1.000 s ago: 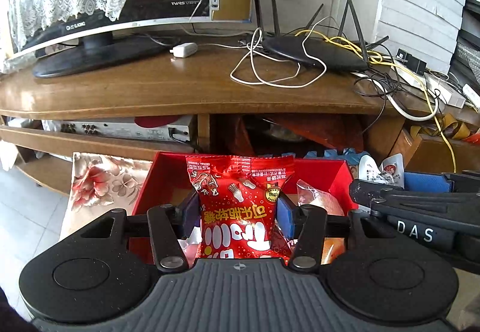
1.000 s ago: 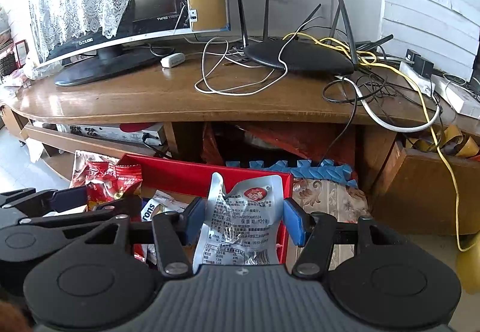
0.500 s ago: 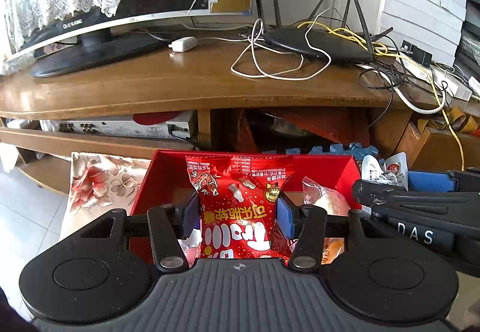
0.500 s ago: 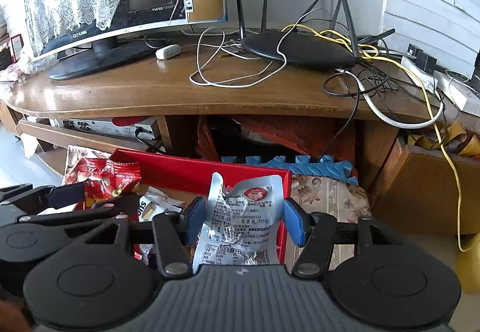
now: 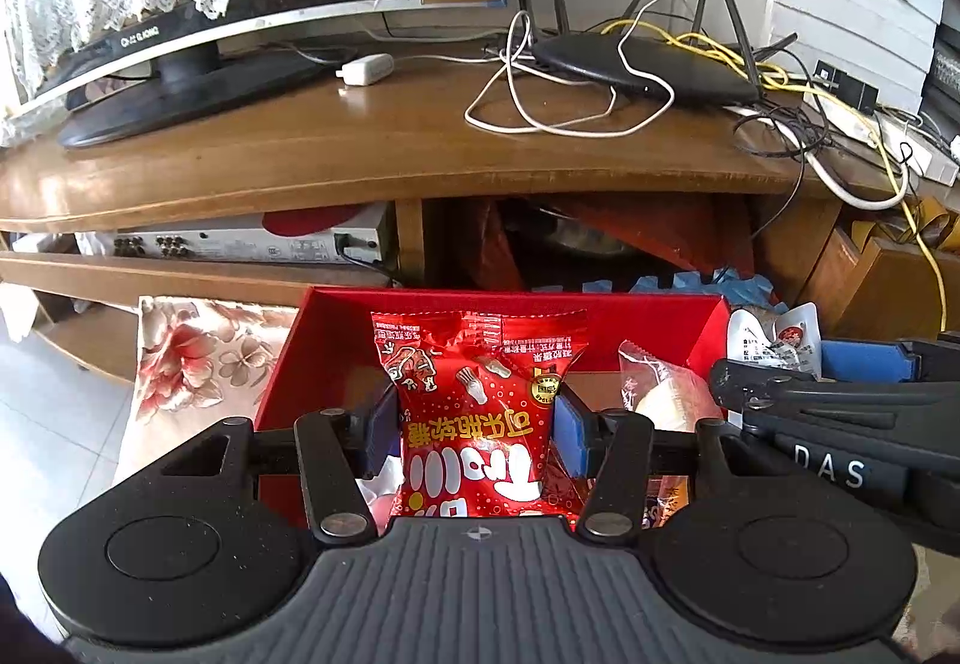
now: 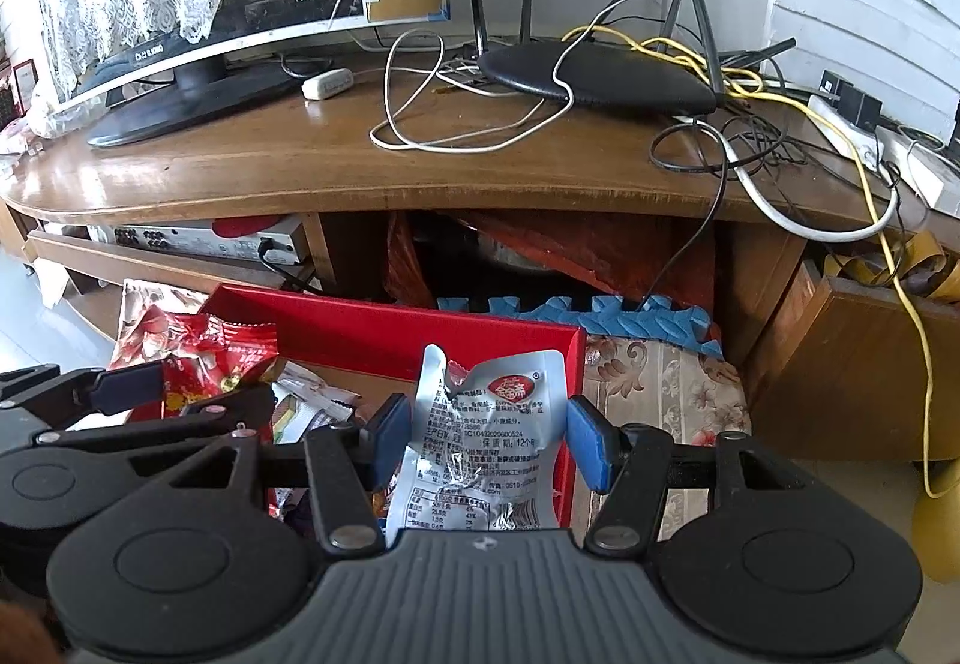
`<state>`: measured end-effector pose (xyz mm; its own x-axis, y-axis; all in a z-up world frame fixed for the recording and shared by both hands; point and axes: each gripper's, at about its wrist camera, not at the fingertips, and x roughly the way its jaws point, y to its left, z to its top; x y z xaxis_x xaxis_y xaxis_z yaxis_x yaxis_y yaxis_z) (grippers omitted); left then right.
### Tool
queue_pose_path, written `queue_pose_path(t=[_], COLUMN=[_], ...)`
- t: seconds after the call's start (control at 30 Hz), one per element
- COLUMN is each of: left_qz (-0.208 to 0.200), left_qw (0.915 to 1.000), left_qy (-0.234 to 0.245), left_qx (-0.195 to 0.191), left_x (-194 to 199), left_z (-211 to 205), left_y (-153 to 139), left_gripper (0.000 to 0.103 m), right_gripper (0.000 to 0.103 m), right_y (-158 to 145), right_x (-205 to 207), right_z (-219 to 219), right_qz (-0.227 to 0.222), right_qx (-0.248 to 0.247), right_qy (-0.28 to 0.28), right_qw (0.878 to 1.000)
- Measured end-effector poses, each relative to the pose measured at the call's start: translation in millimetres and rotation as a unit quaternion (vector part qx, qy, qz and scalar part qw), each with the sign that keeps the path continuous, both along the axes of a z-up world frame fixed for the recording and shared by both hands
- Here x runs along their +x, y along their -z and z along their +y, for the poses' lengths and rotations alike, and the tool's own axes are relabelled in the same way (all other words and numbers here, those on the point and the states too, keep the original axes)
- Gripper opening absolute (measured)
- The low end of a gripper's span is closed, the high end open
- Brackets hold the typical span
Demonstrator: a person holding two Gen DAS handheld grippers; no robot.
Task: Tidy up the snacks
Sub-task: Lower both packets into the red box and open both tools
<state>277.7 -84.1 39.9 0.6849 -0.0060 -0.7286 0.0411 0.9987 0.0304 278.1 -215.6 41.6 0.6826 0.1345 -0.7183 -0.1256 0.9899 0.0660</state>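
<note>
My left gripper (image 5: 474, 424) is shut on a red candy packet (image 5: 474, 394), held upright over the open red box (image 5: 510, 299). The box holds several loose snack packets, among them a clear wrapped one (image 5: 654, 394). My right gripper (image 6: 489, 430) is shut on a crinkled silver packet (image 6: 486, 424) above the box's right wall (image 6: 573, 364). Each gripper shows in the other's view: the right gripper (image 5: 840, 364) with its silver packet (image 5: 774, 340) at the box's right corner, the left gripper (image 6: 120, 388) with the red packet (image 6: 198, 352) at the left.
Behind the box stands a wooden TV stand (image 5: 390, 154) carrying a monitor (image 5: 180, 64), a router (image 5: 642, 70) and tangled cables. A floral cloth (image 5: 198, 358) lies under the box. Blue foam mat (image 6: 600, 316) and a wooden crate (image 6: 840, 352) sit to the right.
</note>
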Motion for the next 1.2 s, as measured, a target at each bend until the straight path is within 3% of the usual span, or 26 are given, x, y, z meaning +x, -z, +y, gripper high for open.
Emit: queue_pose_path(t=[0.83, 1.2], left_qz=[0.050, 0.033], left_qw=[0.9986, 0.9992], left_qy=[-0.012, -0.015], left_qx=[0.011, 0.015], left_x=[13.5, 9.1], left_z=[2.2, 2.5], left_y=[32.5, 21.7], left_gripper=[0.061, 0.078], right_gripper=[0.056, 0.057], right_y=[39.0, 37.5], right_x=[22.4, 21.1], right_z=[0.7, -5.7], right_qz=[0.053, 0.050], right_qx=[0.007, 0.011], right_qy=[-0.003, 0.013], right_qw=[0.999, 0.999])
